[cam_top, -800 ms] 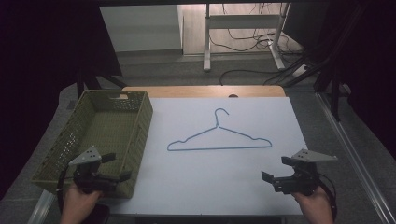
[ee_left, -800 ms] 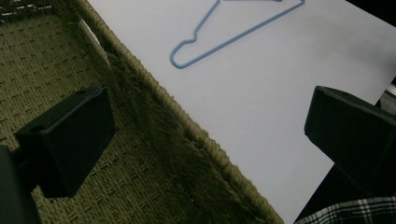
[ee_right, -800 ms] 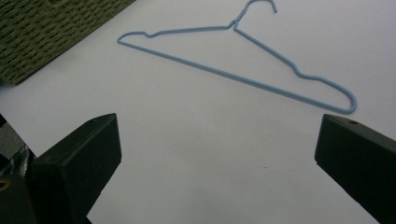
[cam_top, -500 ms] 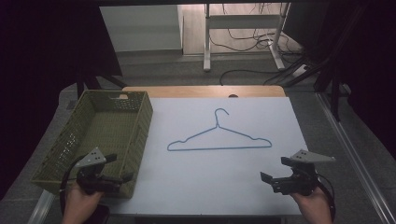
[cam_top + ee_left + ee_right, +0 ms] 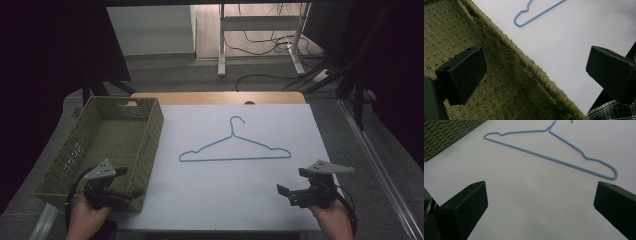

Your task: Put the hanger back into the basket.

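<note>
Compared with a moment earlier, my left gripper [image 5: 131,183] has dropped slightly toward the near corner of the green woven basket [image 5: 75,155]; my right gripper [image 5: 291,182] has barely moved. Both hang low at the table's near edge with jaws spread wide and empty, the left straddling the basket's rim. The blue wire hanger [image 5: 235,148] lies flat mid-sheet on the white surface [image 5: 225,195], well apart from both. Beyond the table, cables trail across a dim floor.

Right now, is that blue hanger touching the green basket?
Apart. The high view shows the blue wire hanger lying flat on the white sheet, with a bare strip of sheet between its left tip and the woven basket.
</note>
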